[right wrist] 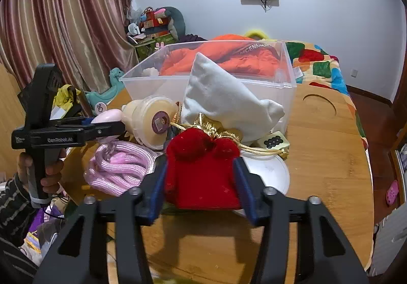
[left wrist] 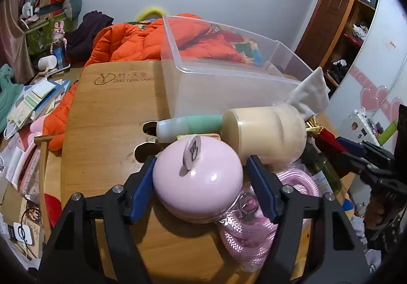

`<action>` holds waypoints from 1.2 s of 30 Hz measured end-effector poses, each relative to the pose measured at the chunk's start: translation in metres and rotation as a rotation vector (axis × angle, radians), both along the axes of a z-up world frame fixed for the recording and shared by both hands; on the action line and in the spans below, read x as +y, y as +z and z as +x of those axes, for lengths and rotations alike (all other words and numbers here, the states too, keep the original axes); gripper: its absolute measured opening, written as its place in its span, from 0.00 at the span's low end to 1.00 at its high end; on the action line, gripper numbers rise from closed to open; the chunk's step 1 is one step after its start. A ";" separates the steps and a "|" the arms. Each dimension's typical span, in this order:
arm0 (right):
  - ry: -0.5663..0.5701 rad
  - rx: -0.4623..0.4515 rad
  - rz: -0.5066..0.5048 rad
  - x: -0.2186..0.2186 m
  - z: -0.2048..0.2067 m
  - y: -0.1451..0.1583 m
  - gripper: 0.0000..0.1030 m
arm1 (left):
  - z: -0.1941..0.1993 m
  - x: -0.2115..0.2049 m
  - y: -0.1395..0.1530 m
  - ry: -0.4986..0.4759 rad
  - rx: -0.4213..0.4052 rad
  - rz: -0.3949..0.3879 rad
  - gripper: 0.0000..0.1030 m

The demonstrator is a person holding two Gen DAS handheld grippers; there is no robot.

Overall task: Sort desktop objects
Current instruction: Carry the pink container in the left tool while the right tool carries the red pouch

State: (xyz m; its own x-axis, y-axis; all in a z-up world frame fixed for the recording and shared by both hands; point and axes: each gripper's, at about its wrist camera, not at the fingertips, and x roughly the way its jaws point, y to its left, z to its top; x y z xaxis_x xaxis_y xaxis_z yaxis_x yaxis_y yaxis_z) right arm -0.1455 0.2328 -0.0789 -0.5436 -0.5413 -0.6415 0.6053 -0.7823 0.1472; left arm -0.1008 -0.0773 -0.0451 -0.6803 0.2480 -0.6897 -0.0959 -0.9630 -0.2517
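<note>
A pile of objects lies on the wooden table in front of a clear plastic bin. My left gripper is open, its blue pads on either side of a pink round case with a small gap on the right. Behind the case lie a cream jar, a green tube and pink rope. My right gripper has its pads against both sides of a red velvet pouch with a gold cord. A white cloth bag leans on the bin behind it.
An orange jacket lies behind the table and bin. Books and papers crowd the floor at left. A white round disc lies under the pouch. A cut-out slot is in the bare right part of the table.
</note>
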 end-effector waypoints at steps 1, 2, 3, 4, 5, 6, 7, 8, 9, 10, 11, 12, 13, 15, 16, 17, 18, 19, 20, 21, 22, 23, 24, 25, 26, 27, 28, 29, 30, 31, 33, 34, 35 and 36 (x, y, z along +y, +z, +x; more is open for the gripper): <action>0.003 -0.001 -0.003 0.001 0.000 0.000 0.35 | 0.002 0.000 0.000 0.004 0.001 -0.005 0.65; 0.006 0.002 -0.003 0.001 0.002 0.001 0.31 | 0.004 0.000 0.000 0.010 0.004 -0.013 0.62; 0.004 0.007 0.000 0.001 0.002 0.001 0.26 | 0.006 0.000 0.000 0.017 0.008 -0.021 0.62; 0.006 0.012 0.006 0.001 0.004 0.001 0.24 | 0.007 0.000 0.000 0.023 0.011 -0.026 0.62; 0.006 0.016 0.009 0.001 0.005 0.002 0.20 | 0.008 0.000 0.000 0.029 0.017 -0.033 0.62; 0.008 0.018 0.011 0.001 0.005 0.002 0.15 | 0.010 0.001 0.000 0.038 0.024 -0.044 0.61; 0.008 0.021 0.011 0.002 0.005 0.002 0.12 | 0.012 0.001 0.000 0.047 0.028 -0.056 0.61; 0.002 0.024 0.009 0.002 0.006 0.003 0.11 | 0.014 0.002 0.001 0.057 0.037 -0.067 0.61; 0.001 0.029 0.007 0.003 0.007 0.004 0.10 | 0.016 0.002 0.002 0.061 0.043 -0.068 0.61; -0.003 0.037 0.004 0.005 0.008 0.006 0.10 | 0.018 0.001 0.004 0.064 0.050 -0.065 0.61; -0.006 0.047 0.000 0.006 0.010 0.009 0.09 | 0.019 0.001 0.006 0.070 0.058 -0.064 0.61; -0.007 0.055 -0.004 0.008 0.012 0.011 0.09 | 0.021 0.001 0.008 0.076 0.066 -0.067 0.61; -0.011 0.062 -0.009 0.010 0.014 0.013 0.09 | 0.023 0.001 0.011 0.081 0.074 -0.073 0.61; -0.018 0.076 -0.017 0.013 0.018 0.018 0.09 | 0.027 0.002 0.017 0.088 0.092 -0.085 0.61; -0.017 0.082 -0.021 0.015 0.018 0.021 0.09 | 0.029 0.002 0.019 0.091 0.101 -0.092 0.61; -0.021 0.087 -0.025 0.017 0.019 0.024 0.09 | 0.031 0.003 0.022 0.091 0.110 -0.097 0.61; -0.025 0.092 -0.030 0.018 0.019 0.026 0.09 | 0.033 0.005 0.025 0.093 0.119 -0.104 0.61; -0.029 0.096 -0.034 0.020 0.020 0.028 0.09 | 0.034 0.005 0.027 0.096 0.126 -0.109 0.61; -0.034 0.101 -0.035 0.020 0.020 0.030 0.09 | 0.036 0.007 0.030 0.098 0.132 -0.115 0.61; -0.037 0.106 -0.039 0.022 0.021 0.032 0.09 | 0.037 0.008 0.033 0.101 0.141 -0.118 0.61; -0.033 0.110 -0.041 0.022 0.021 0.034 0.09 | 0.038 0.010 0.035 0.102 0.148 -0.119 0.61; -0.036 0.119 -0.042 0.022 0.022 0.037 0.09 | 0.039 0.011 0.038 0.104 0.156 -0.120 0.61; -0.037 0.127 -0.044 0.022 0.023 0.039 0.09 | 0.040 0.012 0.041 0.105 0.165 -0.121 0.61; -0.033 0.133 -0.044 0.022 0.023 0.041 0.09 | 0.041 0.013 0.043 0.105 0.172 -0.123 0.61; -0.038 0.141 -0.045 0.022 0.023 0.044 0.09 | 0.041 0.014 0.045 0.107 0.178 -0.124 0.61; -0.035 0.147 -0.046 0.022 0.022 0.046 0.09 | 0.041 0.015 0.048 0.105 0.185 -0.124 0.61; -0.034 0.153 -0.046 0.022 0.021 0.048 0.09 | 0.040 0.015 0.050 0.105 0.189 -0.124 0.61; -0.035 0.163 -0.046 0.021 0.020 0.050 0.09 | 0.039 0.016 0.052 0.106 0.195 -0.125 0.61; -0.035 0.172 -0.045 0.021 0.019 0.052 0.09 | 0.038 0.017 0.054 0.107 0.200 -0.126 0.61; -0.036 0.179 -0.044 0.020 0.018 0.054 0.09 | 0.038 0.017 0.055 0.106 0.203 -0.126 0.61; -0.035 0.190 -0.053 0.019 0.015 0.059 0.09 | 0.036 0.018 0.058 0.104 0.212 -0.122 0.61; -0.034 0.196 -0.057 0.019 0.013 0.061 0.09 | 0.035 0.018 0.059 0.103 0.215 -0.120 0.61; -0.035 0.202 -0.062 0.019 0.012 0.064 0.09 | 0.034 0.019 0.061 0.103 0.218 -0.118 0.61; -0.034 0.208 -0.064 0.019 0.011 0.066 0.09 | 0.034 0.019 0.062 0.101 0.222 -0.116 0.61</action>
State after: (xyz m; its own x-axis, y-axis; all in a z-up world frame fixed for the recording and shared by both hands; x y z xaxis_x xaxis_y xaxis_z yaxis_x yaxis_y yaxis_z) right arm -0.1346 0.2515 -0.0128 -0.6795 -0.5564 -0.4782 0.6010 -0.7960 0.0722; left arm -0.0672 -0.0580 0.0172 -0.8353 0.0990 -0.5408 -0.0384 -0.9918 -0.1222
